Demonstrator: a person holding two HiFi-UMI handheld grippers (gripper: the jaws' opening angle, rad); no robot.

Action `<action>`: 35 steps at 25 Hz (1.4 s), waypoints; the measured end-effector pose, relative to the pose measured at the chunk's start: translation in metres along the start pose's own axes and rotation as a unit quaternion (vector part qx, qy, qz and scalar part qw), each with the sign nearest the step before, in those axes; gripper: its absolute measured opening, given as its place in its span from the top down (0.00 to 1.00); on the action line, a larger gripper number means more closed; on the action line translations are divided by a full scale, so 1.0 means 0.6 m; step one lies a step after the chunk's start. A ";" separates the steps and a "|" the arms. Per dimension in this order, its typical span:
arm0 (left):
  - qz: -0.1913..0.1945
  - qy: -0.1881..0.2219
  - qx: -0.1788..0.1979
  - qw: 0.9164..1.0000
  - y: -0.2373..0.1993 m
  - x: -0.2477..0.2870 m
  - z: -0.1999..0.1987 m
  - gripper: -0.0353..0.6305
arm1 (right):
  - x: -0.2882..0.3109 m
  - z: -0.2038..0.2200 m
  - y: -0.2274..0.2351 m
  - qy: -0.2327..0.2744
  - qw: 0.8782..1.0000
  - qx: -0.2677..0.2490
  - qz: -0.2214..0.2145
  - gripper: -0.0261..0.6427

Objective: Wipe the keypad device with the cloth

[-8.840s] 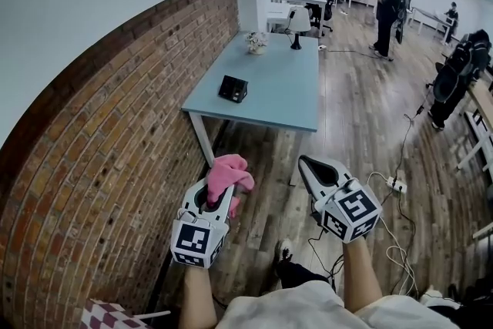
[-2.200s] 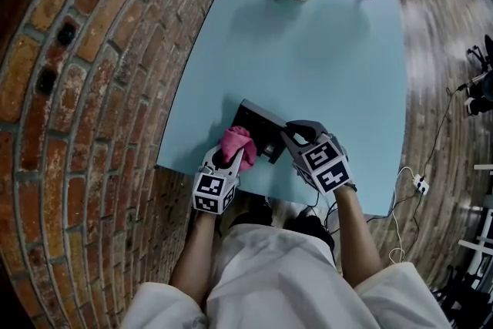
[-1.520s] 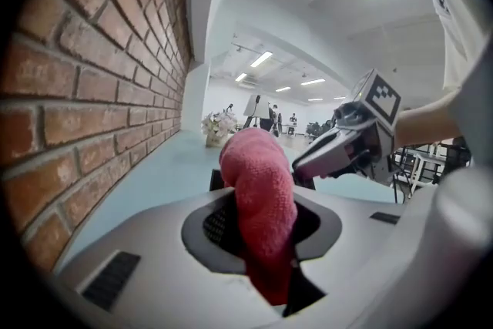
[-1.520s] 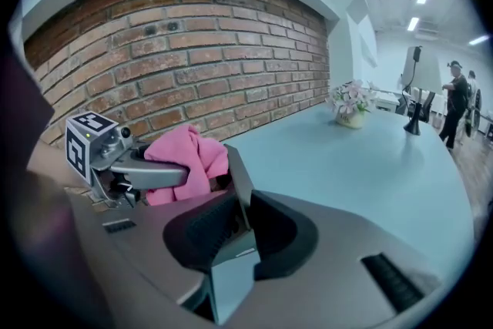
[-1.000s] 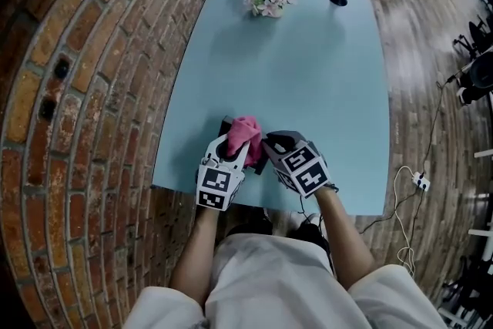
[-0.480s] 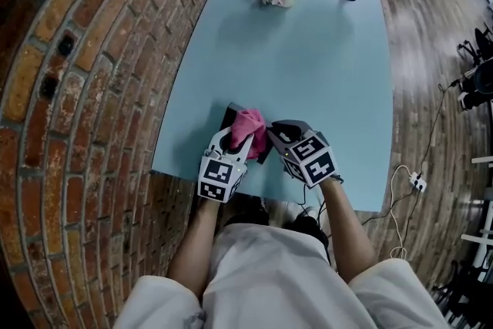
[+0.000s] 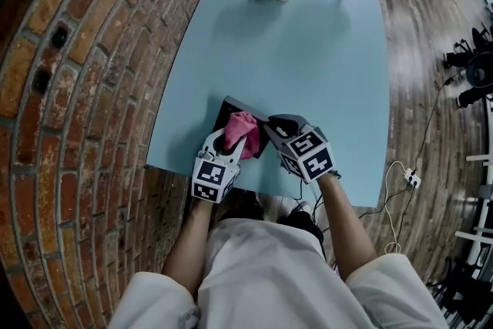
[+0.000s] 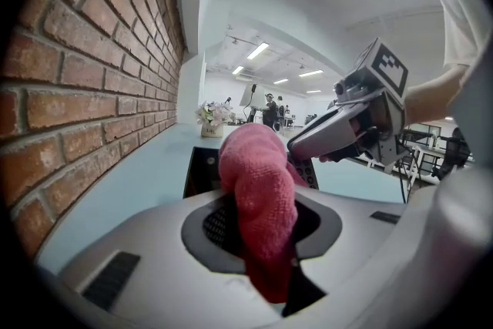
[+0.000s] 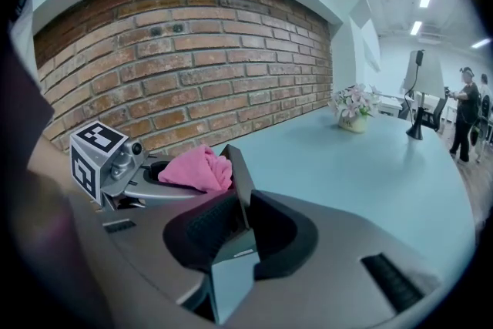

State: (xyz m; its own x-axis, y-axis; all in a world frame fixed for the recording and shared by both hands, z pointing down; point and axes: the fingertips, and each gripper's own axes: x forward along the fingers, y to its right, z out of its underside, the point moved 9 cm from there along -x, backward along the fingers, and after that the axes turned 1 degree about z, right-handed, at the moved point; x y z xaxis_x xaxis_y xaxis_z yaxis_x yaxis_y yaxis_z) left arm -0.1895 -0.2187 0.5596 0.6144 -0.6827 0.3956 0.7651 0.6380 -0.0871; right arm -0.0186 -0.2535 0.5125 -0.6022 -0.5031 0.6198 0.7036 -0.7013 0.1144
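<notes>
- Head view: the keypad device (image 7: 231,110) sits at the near edge of the blue table (image 7: 308,50), on the brick wall (image 7: 77,88) side, with both tongs working on it.
- The left gripper (image 7: 235,141) has its jaws pinched tight on the pink cloth (image 7: 243,129). A fat wad bulges out past the tips, right over the device's face.
- The right gripper (image 7: 276,127) has its jaws closed narrow on the device's right edge, with a thin dark panel clamped between them to brace it.
- Danger one: the device is very close to the table's lip. A firm stroke towards the person could drag or tip it off if that thin-edge grip slips.
- Danger two: only a fold of cloth sits in the jaws. Friction on the keys could tug it free, and bare tips would then scrape the keypad.
- Hard to see: cloth and tongs cover most of the face, and only a few keys peek out in the left gripper view. I cannot tell whether the cloth is actually pressing on the keys.
</notes>
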 end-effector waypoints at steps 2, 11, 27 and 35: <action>0.001 0.005 -0.007 1.000 0.000 -0.001 0.005 0.74 | 0.000 0.000 0.001 0.001 1.000 -0.001 0.001 0.83; -0.006 0.007 -0.024 1.000 0.003 -0.013 0.036 0.74 | -0.001 0.001 0.000 0.003 1.000 -0.004 0.003 0.83; -0.018 -0.052 -0.026 0.998 0.006 -0.029 0.074 0.74 | 0.001 0.000 -0.001 0.002 1.000 -0.016 0.004 0.83; -0.016 -0.128 -0.003 0.992 0.012 -0.036 0.094 0.74 | 0.001 0.002 0.003 0.014 1.000 0.013 0.002 0.83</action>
State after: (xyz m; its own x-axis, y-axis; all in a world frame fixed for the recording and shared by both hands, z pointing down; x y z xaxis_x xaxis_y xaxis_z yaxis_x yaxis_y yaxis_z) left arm -0.2079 -0.1792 0.6023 0.5203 -0.5895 0.6179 0.7853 0.6146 -0.0748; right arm -0.0171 -0.2543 0.5140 -0.6095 -0.5201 0.5983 0.7152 -0.6863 0.1320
